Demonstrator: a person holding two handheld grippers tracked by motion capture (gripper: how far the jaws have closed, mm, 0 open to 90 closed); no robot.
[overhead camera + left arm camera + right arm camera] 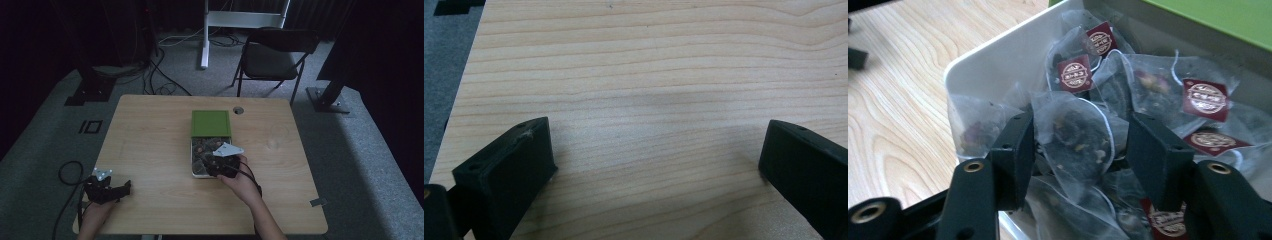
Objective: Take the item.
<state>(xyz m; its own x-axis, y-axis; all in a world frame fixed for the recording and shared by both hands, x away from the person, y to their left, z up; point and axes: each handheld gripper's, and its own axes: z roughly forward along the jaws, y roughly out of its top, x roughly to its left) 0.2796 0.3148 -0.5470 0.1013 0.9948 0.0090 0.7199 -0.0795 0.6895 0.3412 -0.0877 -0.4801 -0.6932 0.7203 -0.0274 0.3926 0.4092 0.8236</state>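
I am working the right gripper [1078, 145] down into the white tin [192, 156] that is sitting near the middle of the bench [150, 150], and the one relation I am watching is how a single tea bag [1075, 137] is lying between its jaws. In the right gripper view that clear mesh bag, with dark leaves inside, is sitting squarely in the gap, one jaw just beside each flank, and I cannot tell whether either jaw is already touching it. The jaws are parted, not yet pinching. The bag is tapering from a broad top toward a point at the near end, so its long axis is running roughly along the jaws' reach rather than across it, and closing should be squeezing its short width. Other bags are crowding it inside the tin, some with dark red tags [1074, 74] lying just beyond it, so I am judging a neighbour's film could be getting caught in the pinch.

In the high view the tin's green lid [211, 122] is lying at the tin's far end, and the right gripper is hovering over the tin's near half. The left gripper [107, 189] is resting well apart from the tin, toward the bench's near left corner; its jaws are spread wide over bare wood, grasping nothing. The right hand [241, 181] is clearly the nearer one to the tin.
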